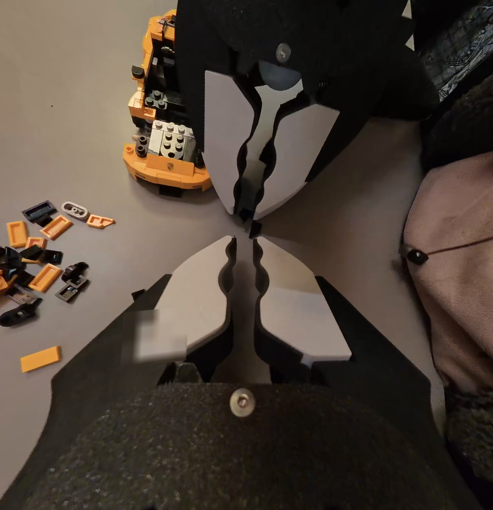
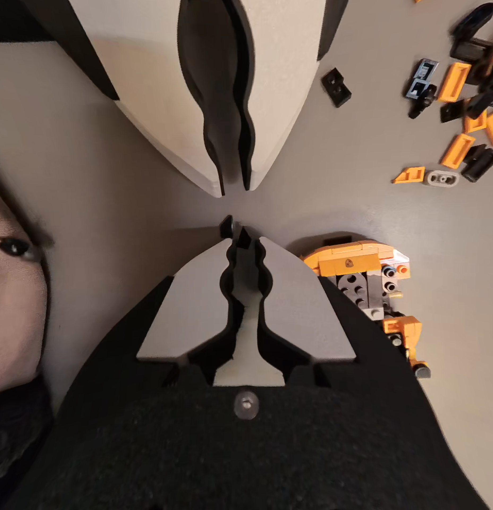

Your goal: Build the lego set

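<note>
Two grippers meet tip to tip over a grey table (image 1: 74,82), w/ the half-built orange car (image 1: 162,132) as the landmark.

Left gripper (image 1: 244,240) (the one at the bottom of the left wrist view) has its fingers a narrow gap apart, nothing between them; bare table shows through the slot. Its tips sit near the car's nose, off to the side of the front bumper.

Right gripper (image 2: 241,237) is nearly closed and pinches a small black lego piece (image 2: 243,239) at the very tips; the piece pokes out past the fingertips. A second small black bit (image 2: 226,226) shows just beside it at the tip edge, can't tell if it's part of the same piece. In the left wrist view the same piece (image 1: 255,229) hangs between the two grippers' tips, beside the car's front corner.

The car stands on the table, studs of grey and black exposed on top, right gripper body covering part of it.

Loose parts pile (image 1: 32,265) lies well away from the car's nose: orange tiles, black clips, one grey oval plate (image 1: 75,210). A lone orange tile (image 1: 41,358) sits farther out from the car than the pile.

On the side of the grippers away from the car, a person's pinkish garment (image 1: 460,276) shows at the table edge.
</note>
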{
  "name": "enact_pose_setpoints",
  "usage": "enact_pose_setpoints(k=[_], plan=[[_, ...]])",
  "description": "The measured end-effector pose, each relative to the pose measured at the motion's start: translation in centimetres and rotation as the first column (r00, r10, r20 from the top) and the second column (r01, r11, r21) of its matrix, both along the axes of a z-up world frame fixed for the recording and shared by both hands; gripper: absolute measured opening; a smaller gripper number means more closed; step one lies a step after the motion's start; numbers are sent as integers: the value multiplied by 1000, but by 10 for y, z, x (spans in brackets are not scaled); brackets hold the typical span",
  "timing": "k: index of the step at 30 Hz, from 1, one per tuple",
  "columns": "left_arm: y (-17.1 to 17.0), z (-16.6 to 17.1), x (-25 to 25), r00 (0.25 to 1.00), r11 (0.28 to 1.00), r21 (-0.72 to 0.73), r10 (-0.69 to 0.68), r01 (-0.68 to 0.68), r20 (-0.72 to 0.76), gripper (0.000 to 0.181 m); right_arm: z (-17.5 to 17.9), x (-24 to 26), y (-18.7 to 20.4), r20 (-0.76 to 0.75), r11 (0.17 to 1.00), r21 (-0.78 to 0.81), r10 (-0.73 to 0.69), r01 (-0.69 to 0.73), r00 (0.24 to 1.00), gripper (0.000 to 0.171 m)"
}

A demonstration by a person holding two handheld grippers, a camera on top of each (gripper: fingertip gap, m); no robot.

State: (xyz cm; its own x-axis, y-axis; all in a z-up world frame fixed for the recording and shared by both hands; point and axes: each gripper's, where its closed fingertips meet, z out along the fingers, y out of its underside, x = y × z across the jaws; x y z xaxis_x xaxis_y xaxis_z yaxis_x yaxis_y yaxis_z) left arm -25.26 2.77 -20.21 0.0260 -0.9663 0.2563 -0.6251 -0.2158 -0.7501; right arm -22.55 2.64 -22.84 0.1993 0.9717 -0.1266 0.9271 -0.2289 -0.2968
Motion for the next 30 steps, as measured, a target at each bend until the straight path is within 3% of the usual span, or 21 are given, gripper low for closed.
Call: enact_pose_setpoints(k=[11, 17, 21, 25, 30], plan=[[-3, -14, 0, 996, 998, 58, -17, 22, -85, 12, 7, 5, -6, -51, 1000, 15, 8, -7, 999, 20], [-3, -17, 0, 994, 997, 73, -17, 25, -105, 12, 16, 25, -18, -166, 985, 28, -164, 171, 972, 20], [6, -14, 2, 996, 996, 87, 38, -30, -84, 13, 33, 61, 1, -299, 930, 193, -248, 313, 921, 20], [27, -5, 9, 991, 981, 147, 129, -124, -29, 25, 38, 123, 25, -236, 814, 423, -324, 397, 916, 30], [37, -15, 25, 991, 977, 190, 114, -99, -72, 46, 26, 154, 32, -204, 746, 503, -388, 436, 899, 48]])
